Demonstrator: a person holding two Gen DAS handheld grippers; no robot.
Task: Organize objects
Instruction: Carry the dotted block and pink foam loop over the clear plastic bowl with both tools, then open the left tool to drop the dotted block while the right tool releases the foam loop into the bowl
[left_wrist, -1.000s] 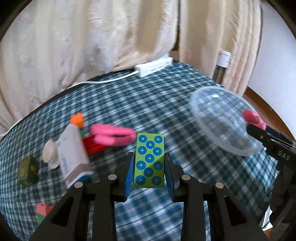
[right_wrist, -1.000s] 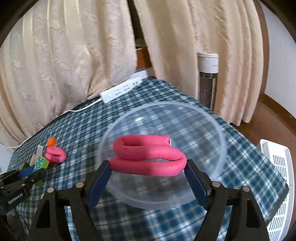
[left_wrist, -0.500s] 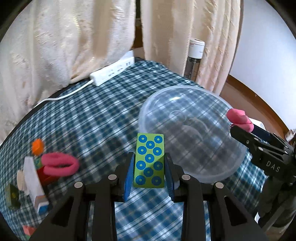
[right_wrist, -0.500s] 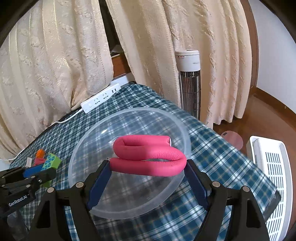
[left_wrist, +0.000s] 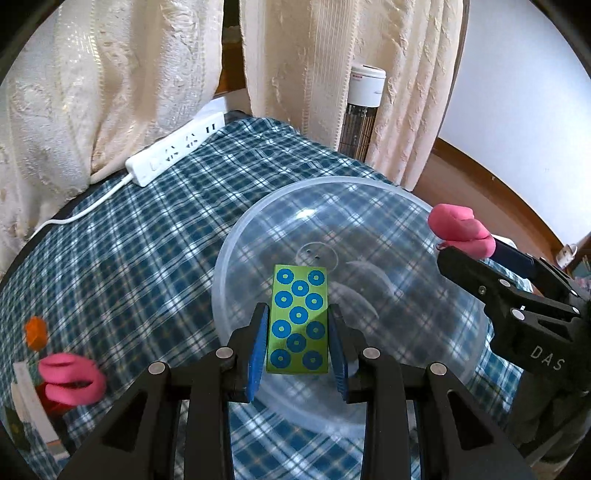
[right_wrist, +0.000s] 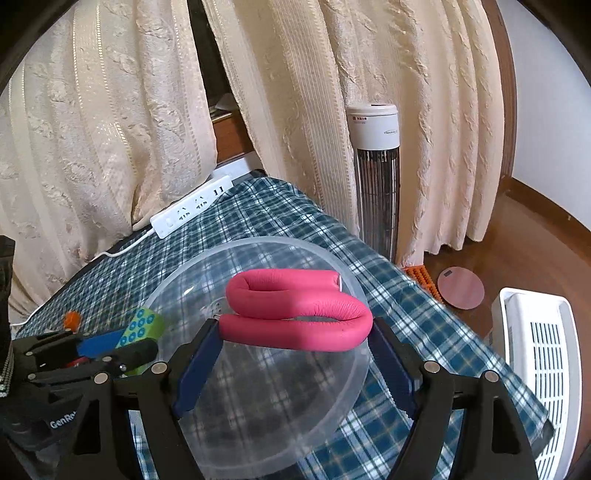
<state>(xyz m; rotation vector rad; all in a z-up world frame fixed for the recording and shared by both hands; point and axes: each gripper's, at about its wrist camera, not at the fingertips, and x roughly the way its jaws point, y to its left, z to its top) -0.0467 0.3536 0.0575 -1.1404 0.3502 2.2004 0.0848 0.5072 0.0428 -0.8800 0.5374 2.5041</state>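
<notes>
Left hand-held gripper (left_wrist: 298, 345) pinching green dotted block (left_wrist: 298, 320) over clear plastic bowl (left_wrist: 236, 236); right hand-held gripper (right_wrist: 295, 349) clamping bent pink foam roll (right_wrist: 295, 314) above it too. Best lowering before letting go.

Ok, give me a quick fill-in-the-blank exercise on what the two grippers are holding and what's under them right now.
1. The left gripper holds a green block printed with ____ rings.
2. The right gripper holds a bent foam tube coloured ____.
3. Both held things hang over a clear plastic ____.
4. The white power strip lies on a ____ tablecloth.

Missing words: blue; pink; bowl; plaid
</notes>
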